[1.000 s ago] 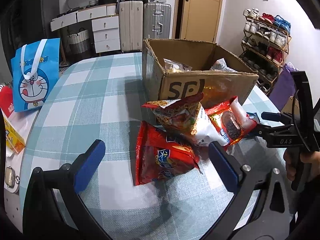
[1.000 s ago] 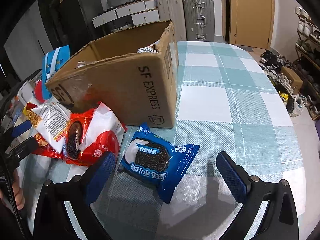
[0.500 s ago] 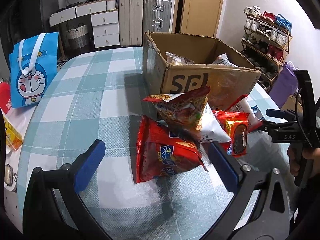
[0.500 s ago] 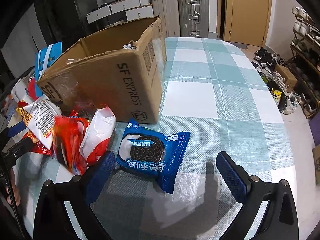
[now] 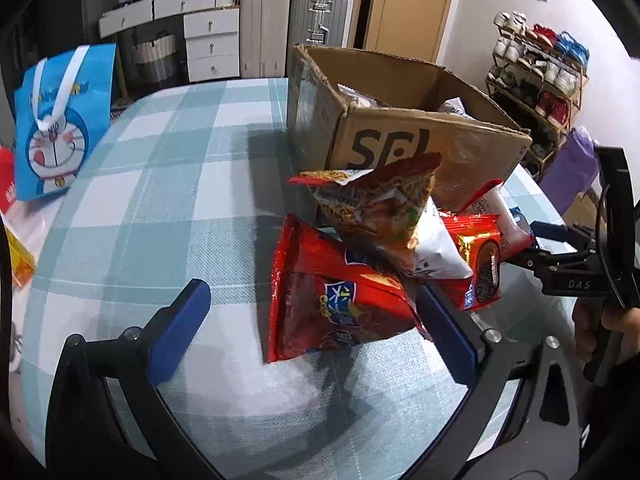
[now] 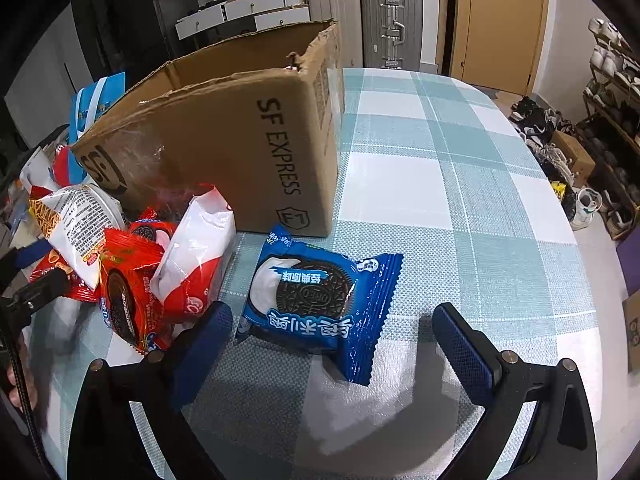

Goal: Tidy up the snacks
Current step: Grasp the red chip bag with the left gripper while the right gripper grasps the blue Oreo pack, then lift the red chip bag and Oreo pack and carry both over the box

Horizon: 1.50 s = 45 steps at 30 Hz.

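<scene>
A cardboard box point(image 5: 400, 128) holding some snacks stands on the checked table; it also shows in the right wrist view point(image 6: 240, 136). In front of it lies a pile: a red chip bag point(image 5: 332, 300), a noodle-snack bag point(image 5: 376, 208) leaning on it, a red Oreo pack point(image 5: 480, 264) and a white-red bag point(image 6: 192, 256). A blue Oreo pack point(image 6: 316, 300) lies flat just ahead of my right gripper point(image 6: 332, 344), which is open and empty. My left gripper point(image 5: 316, 328) is open and empty, its jaws either side of the red chip bag's near end.
A blue Doraemon bag point(image 5: 60, 120) stands at the table's far left edge. Suitcases point(image 5: 296, 28) and drawers stand behind the table. A shoe rack point(image 5: 540, 76) is at the right. The table edge curves near both grippers.
Both grippers have moved closer to the snacks. The red Oreo pack has tipped over from leaning by the box toward the near side of the pile.
</scene>
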Tool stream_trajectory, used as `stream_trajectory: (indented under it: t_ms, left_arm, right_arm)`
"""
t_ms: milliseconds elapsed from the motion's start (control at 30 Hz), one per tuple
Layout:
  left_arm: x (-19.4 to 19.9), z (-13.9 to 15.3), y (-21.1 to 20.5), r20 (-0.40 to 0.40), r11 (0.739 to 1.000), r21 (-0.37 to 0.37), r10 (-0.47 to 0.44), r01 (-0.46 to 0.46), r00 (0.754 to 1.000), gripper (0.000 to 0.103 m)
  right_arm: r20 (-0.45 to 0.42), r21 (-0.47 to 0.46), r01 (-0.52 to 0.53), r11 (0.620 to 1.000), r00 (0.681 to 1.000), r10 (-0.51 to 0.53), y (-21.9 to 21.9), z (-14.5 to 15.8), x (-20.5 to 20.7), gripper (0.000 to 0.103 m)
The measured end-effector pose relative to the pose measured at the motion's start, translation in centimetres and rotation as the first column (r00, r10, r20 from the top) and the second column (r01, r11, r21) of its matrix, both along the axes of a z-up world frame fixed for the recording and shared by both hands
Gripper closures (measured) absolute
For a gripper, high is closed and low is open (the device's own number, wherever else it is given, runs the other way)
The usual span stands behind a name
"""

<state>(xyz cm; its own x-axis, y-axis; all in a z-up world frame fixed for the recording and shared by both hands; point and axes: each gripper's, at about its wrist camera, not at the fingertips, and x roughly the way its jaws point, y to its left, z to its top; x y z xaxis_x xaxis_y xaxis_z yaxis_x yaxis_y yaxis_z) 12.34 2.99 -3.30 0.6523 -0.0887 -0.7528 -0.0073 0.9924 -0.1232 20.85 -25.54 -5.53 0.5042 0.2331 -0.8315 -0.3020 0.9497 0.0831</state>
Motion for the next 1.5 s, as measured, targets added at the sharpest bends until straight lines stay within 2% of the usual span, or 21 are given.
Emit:
stream_trajectory:
  t_ms: [67, 133, 467, 633, 733, 900, 1000, 1300, 1500]
  left_arm:
    - [0.2, -0.4, 0.0, -0.005, 1.000, -0.011, -0.004, 0.003, 1.000, 0.001]
    - [0.4, -0.8, -0.1, -0.012, 1.000, -0.008, -0.007, 0.007, 1.000, 0.001]
    - [1.1, -1.8, 0.5, -0.020, 0.998, -0.053, 0.014, -0.015, 1.000, 0.001]
    - [1.2, -2.0, 0.6, -0.016, 0.998, -0.068, 0.012, -0.013, 1.000, 0.002]
    - [1.3, -2.3, 0.6, -0.020, 0.995, -0.095, -0.003, 0.001, 1.000, 0.010]
    - [1.4, -2.6, 0.2, -0.023, 0.990, -0.136, -0.043, 0.039, 0.999, 0.038]
    - [1.3, -2.5, 0.1, -0.020, 0.988, -0.145, -0.047, 0.044, 0.999, 0.046]
    - [0.3, -0.3, 0.7, 0.061, 0.996, -0.085, -0.006, 0.011, 0.998, 0.048]
    - [-0.6, 1.9, 2.1, 0.124, 0.996, -0.077, 0.046, -0.037, 0.991, 0.047]
  right_arm:
    - [-0.002, 0.016, -0.002, 1.000, 1.000, 0.003, -0.3, -0.1, 0.0, 0.006]
    - [0.001, 0.024, -0.011, 1.000, 1.000, 0.011, -0.5, 0.0, 0.1, 0.014]
    - [0.021, 0.022, -0.039, 0.999, 0.999, 0.039, -0.1, 0.1, -0.2, 0.024]
    - [0.043, 0.005, -0.074, 0.997, 0.996, 0.073, 0.2, 0.3, -0.8, 0.045]
    - [0.050, 0.004, -0.089, 0.996, 0.995, 0.088, 0.1, 0.5, -1.1, 0.054]
    - [0.055, 0.010, -0.093, 0.996, 0.994, 0.092, -0.3, 0.7, -1.3, 0.056]
    - [0.062, 0.011, -0.089, 0.996, 0.994, 0.089, -0.4, 0.9, -1.4, 0.056]
    - [0.088, 0.034, -0.055, 0.998, 0.995, 0.052, -1.6, 1.7, -1.2, 0.057]
    - [0.125, 0.052, -0.040, 0.998, 0.992, 0.033, -2.1, 3.0, -1.5, 0.057]
